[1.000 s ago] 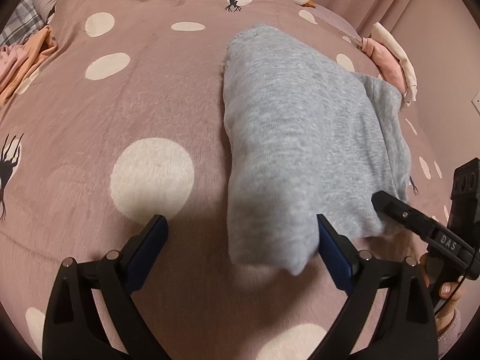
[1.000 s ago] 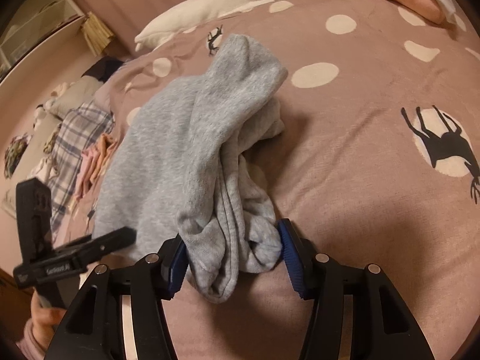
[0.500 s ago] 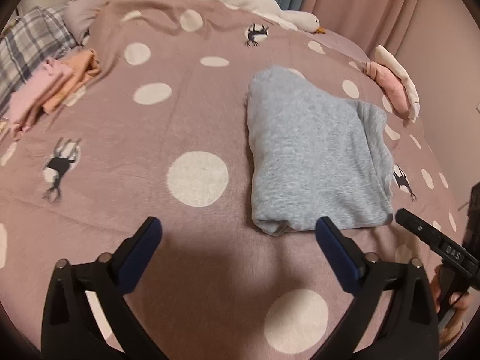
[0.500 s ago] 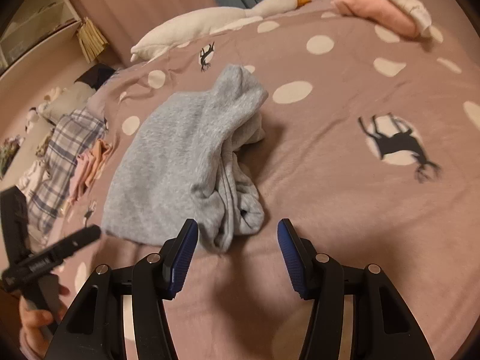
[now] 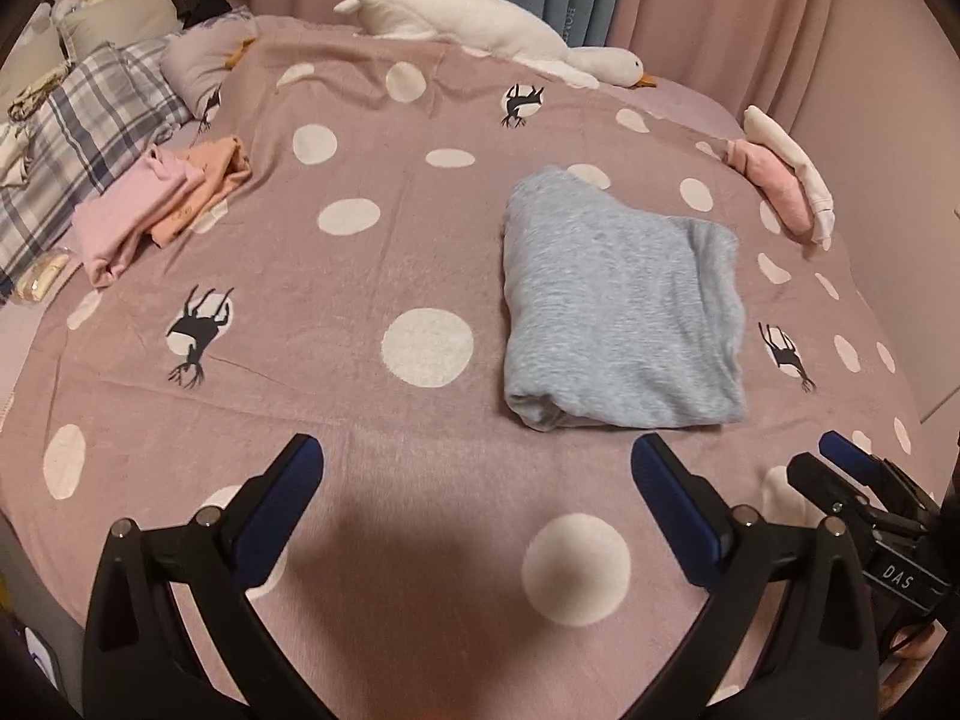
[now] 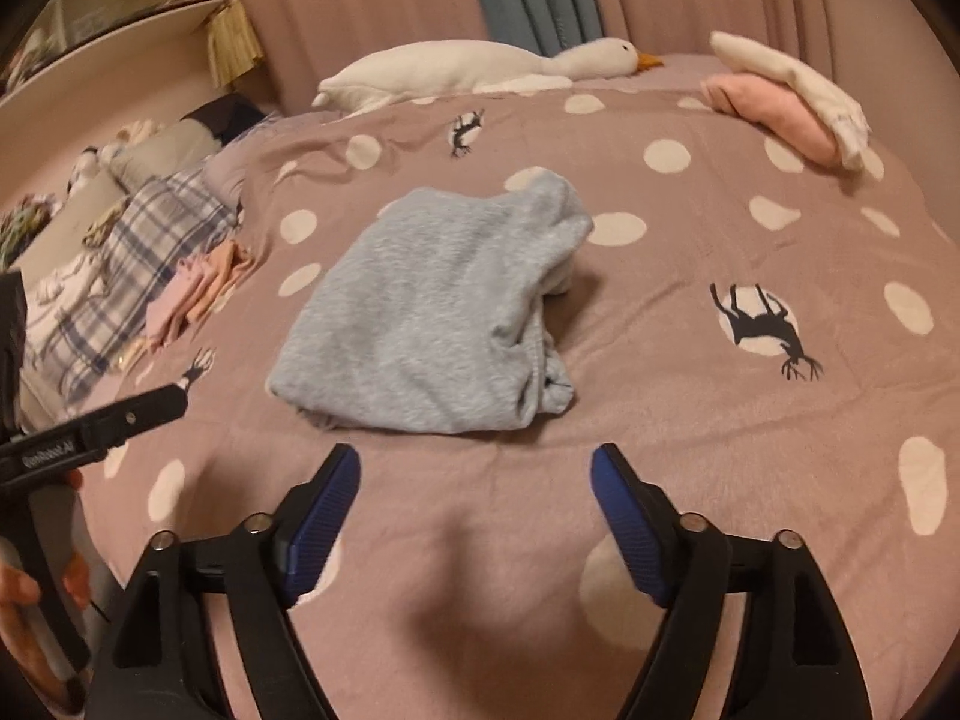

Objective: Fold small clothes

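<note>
A grey knit garment (image 5: 618,312) lies folded into a rough rectangle on the mauve polka-dot bedspread (image 5: 360,276); it also shows in the right wrist view (image 6: 432,306), with a looser bunched edge on its right side. My left gripper (image 5: 477,468) is open and empty, held above the bedspread just short of the garment's near edge. My right gripper (image 6: 474,474) is open and empty, also back from the garment's near edge. The right gripper's fingers (image 5: 852,468) show at the lower right of the left wrist view.
Folded pink and orange clothes (image 5: 156,204) lie at the left by a plaid pillow (image 5: 78,138). A pink and a cream folded piece (image 5: 780,180) sit at the far right edge. A white goose plush (image 5: 480,30) lies along the back by the curtains.
Both grippers let go of the grey garment and pulled back and up from it. The right gripper opened wider. The garment now lies folded on the bedspread.
</note>
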### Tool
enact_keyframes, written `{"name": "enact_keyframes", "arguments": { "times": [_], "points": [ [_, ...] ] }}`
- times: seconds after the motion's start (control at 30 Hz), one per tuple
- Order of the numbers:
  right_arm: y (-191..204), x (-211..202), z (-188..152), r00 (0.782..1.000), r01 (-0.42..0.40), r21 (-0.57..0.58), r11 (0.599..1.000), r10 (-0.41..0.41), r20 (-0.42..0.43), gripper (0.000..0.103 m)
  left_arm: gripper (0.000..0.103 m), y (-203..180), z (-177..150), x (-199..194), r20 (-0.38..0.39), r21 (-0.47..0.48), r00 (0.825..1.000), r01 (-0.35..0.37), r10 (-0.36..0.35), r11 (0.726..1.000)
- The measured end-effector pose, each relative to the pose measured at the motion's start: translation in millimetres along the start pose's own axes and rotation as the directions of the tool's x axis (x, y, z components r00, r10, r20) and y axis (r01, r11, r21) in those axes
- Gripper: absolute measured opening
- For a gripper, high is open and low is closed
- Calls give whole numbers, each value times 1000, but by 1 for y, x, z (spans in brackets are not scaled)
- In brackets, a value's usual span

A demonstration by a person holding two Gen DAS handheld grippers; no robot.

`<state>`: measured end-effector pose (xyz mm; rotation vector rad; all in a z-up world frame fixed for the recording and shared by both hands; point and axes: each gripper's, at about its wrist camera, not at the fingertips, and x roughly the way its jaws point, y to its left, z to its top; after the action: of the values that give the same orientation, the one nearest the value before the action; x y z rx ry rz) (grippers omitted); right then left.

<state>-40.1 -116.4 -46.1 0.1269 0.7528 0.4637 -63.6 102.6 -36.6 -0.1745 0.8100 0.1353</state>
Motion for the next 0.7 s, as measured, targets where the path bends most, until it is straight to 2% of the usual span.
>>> {"name": "enact_keyframes", "arguments": {
  "times": [0.03, 0.17, 0.3, 0.4, 0.7],
  "points": [
    [2, -2, 1, 1000, -2, -2, 1000, 2, 2, 81, 103, -3, -1, -4, 4, 8, 1000, -13, 13, 1000],
    [12, -15, 3, 1000, 19, -29, 999, -18, 22, 94, 103, -17, -2, -17, 14, 49, 998, -63, 63, 997],
    [22, -30, 6, 997, 58, -58, 997, -55, 48, 95, 103, -23, 1, -24, 8, 43, 1000, -11, 10, 999],
    [28, -38, 12, 995, 77, -65, 995, -73, 67, 102, 103, -29, 5, -30, 23, 50, 1000, -22, 21, 999],
    [41, -48, 32, 987, 139, -83, 987, -132, 88, 102, 103, -34, 19, -36, 34, 54, 998, -64, 62, 997]
  ]
}}
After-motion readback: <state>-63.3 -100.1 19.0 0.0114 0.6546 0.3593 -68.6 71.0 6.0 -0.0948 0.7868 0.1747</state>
